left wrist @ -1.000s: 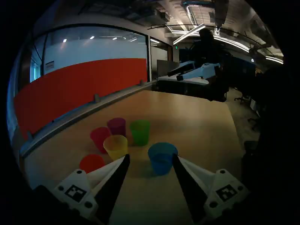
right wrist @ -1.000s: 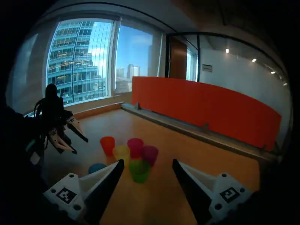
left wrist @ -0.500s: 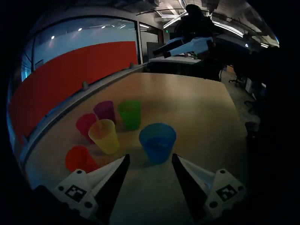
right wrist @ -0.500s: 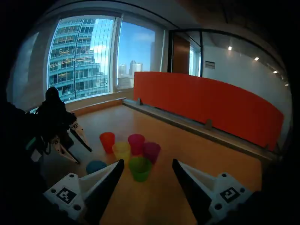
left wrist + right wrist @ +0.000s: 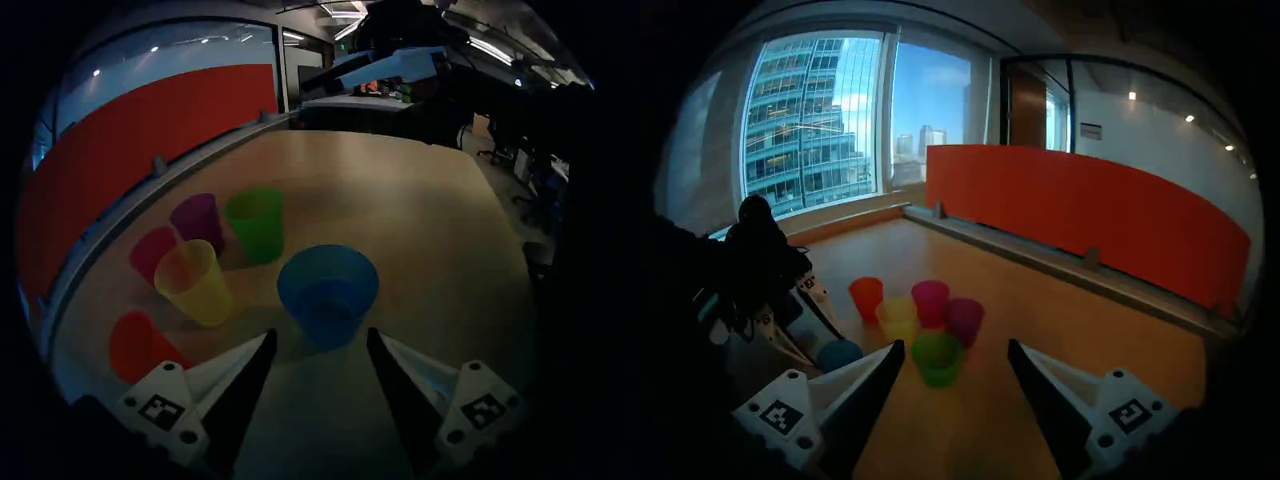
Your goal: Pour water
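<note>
Left gripper (image 5: 320, 334): jaws spread wide, gripping nothing. The blue cup (image 5: 328, 292) stands upright on the table (image 5: 416, 200), just past the two fingertips and centred on the gap between them. Its foot sits level with the tips, and neither finger touches its wall. The cup is translucent plastic, a smooth tapered round that is wider at the rim than at the base. A darker band shows low inside it; I cannot tell whether that is water. To the left of the blue cup, five more cups of the same shape stand in a close cluster: yellow cup (image 5: 194, 282) nearest, green cup (image 5: 256, 224) behind it, purple cup (image 5: 198, 222), pink cup (image 5: 154, 252), and orange cup (image 5: 136, 346) at the near left edge, partly behind the left finger. The table top is pale wood-grain laminate, matte, with a rounded far edge. Right gripper (image 5: 954, 346): jaws likewise parted and empty. In the right gripper view the green cup sits just beyond its fingertips, a little left of the gap's centre, and the blue cup is low at left beside the other gripper's white, dark-tipped fingers. The fingers of both grippers are white wedges with black inner faces, each with a square printed marker at its base. A smooth orange-red partition (image 5: 1088, 208) runs along the table's far side.
</note>
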`<state>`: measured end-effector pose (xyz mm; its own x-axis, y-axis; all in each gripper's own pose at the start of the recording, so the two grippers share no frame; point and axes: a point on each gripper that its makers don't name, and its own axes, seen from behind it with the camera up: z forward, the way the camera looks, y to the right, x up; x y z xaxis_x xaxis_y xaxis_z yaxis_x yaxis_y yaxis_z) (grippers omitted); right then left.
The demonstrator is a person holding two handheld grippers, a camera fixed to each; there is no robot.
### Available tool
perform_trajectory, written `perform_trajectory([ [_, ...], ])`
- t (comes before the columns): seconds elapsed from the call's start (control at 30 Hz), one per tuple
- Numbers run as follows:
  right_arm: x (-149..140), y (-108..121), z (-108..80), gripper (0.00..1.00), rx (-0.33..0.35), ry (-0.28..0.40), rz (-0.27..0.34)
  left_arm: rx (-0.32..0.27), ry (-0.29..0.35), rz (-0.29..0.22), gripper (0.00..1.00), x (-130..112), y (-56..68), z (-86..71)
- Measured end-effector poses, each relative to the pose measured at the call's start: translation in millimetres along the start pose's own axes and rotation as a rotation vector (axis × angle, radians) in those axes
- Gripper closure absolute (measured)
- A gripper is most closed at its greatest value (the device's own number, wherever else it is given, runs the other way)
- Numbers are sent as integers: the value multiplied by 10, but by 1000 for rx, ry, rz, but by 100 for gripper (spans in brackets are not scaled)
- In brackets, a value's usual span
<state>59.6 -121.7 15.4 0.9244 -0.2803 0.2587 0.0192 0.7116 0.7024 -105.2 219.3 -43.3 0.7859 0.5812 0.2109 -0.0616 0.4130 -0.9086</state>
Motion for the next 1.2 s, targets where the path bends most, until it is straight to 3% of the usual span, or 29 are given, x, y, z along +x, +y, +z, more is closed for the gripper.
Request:
perform_trajectory([
  [0.7,-140,77,213,0,19,-30,18,-61,-21,-19,18,23,63,446],
  [1.2,-232,109,329,0,26,-47,36,-81,-6,-23,18,137,69,526],
])
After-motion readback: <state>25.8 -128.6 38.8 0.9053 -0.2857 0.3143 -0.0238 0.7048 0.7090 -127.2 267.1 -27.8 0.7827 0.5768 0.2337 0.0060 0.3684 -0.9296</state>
